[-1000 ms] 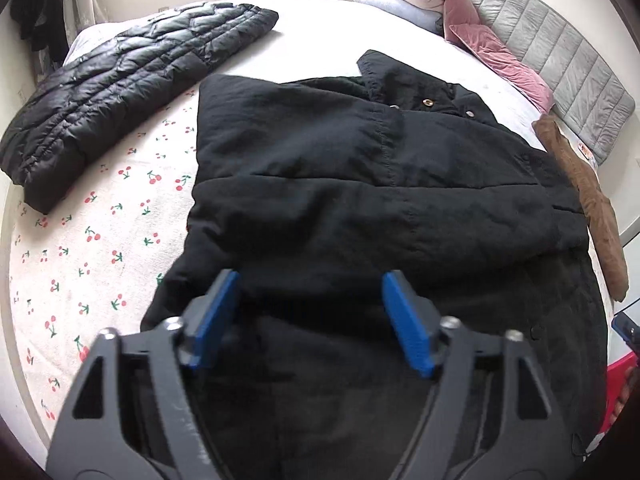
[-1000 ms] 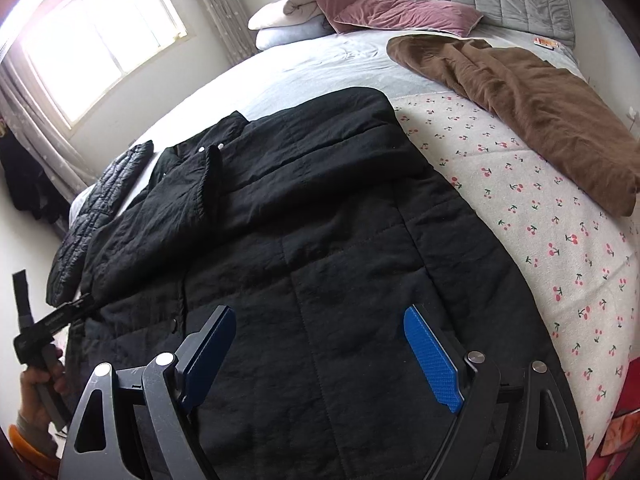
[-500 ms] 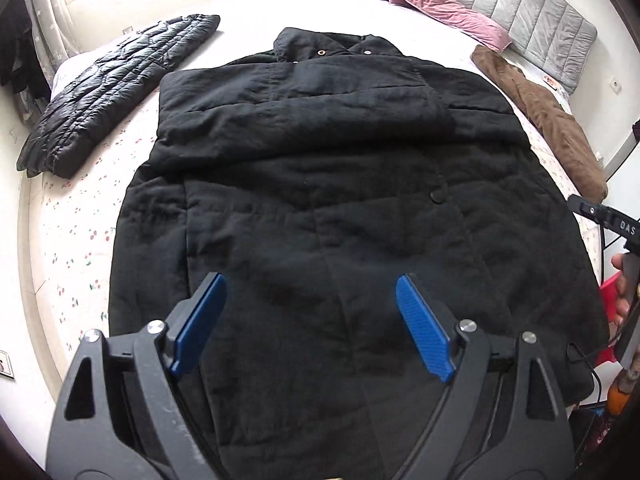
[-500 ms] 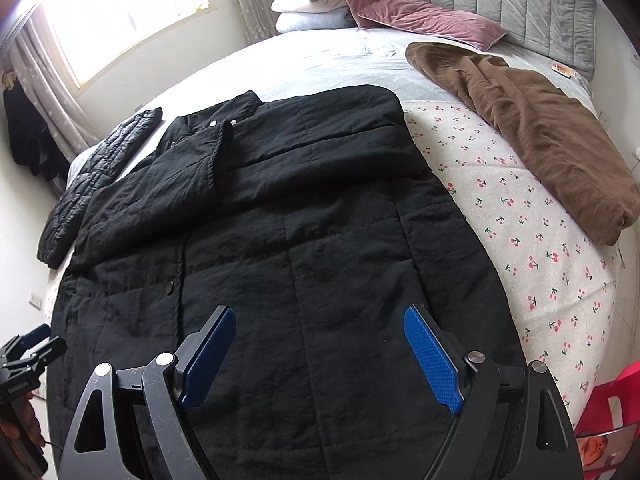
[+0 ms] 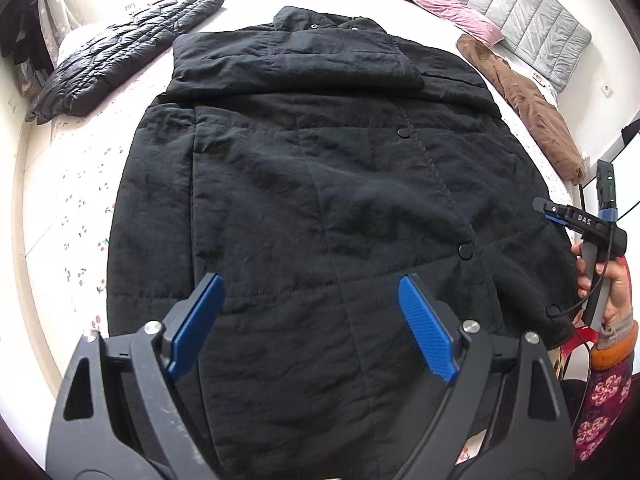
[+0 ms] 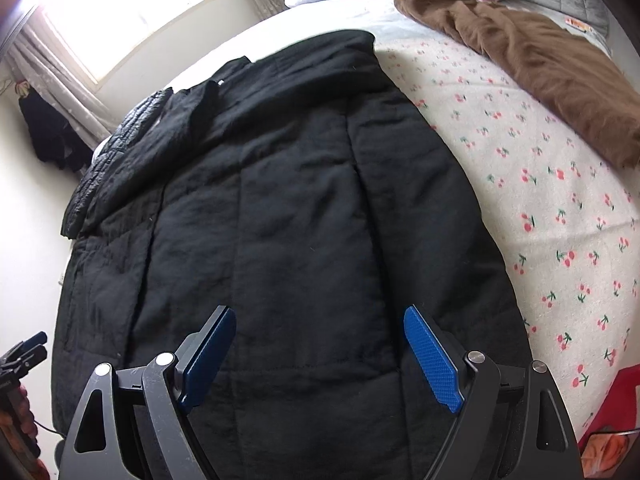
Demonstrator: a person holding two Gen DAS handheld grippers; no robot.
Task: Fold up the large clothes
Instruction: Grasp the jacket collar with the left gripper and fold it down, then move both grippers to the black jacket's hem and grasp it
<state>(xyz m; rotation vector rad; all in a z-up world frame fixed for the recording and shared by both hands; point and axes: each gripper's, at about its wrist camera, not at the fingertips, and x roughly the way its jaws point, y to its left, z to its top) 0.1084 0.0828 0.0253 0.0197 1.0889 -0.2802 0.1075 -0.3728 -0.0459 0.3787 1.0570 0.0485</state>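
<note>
Here the black coat [image 5: 320, 184] lies spread flat on the bed [image 6: 560, 216], whose cherry-print sheet shows on both sides, its sleeves folded across the chest. The left claw [image 5: 310, 320] and right claw [image 6: 318, 356] hover over the hem, both with jaws apart and empty. A quilted black jacket [image 5: 124, 52] lies near the window [image 6: 132, 12]; a brown garment [image 6: 528, 60] lies by the grey headboard [image 5: 516, 8].

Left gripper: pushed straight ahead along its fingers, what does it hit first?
Probably the black coat. The left gripper is open and empty, aimed across the lower front panel; how high it sits above the fabric is unclear.
</note>
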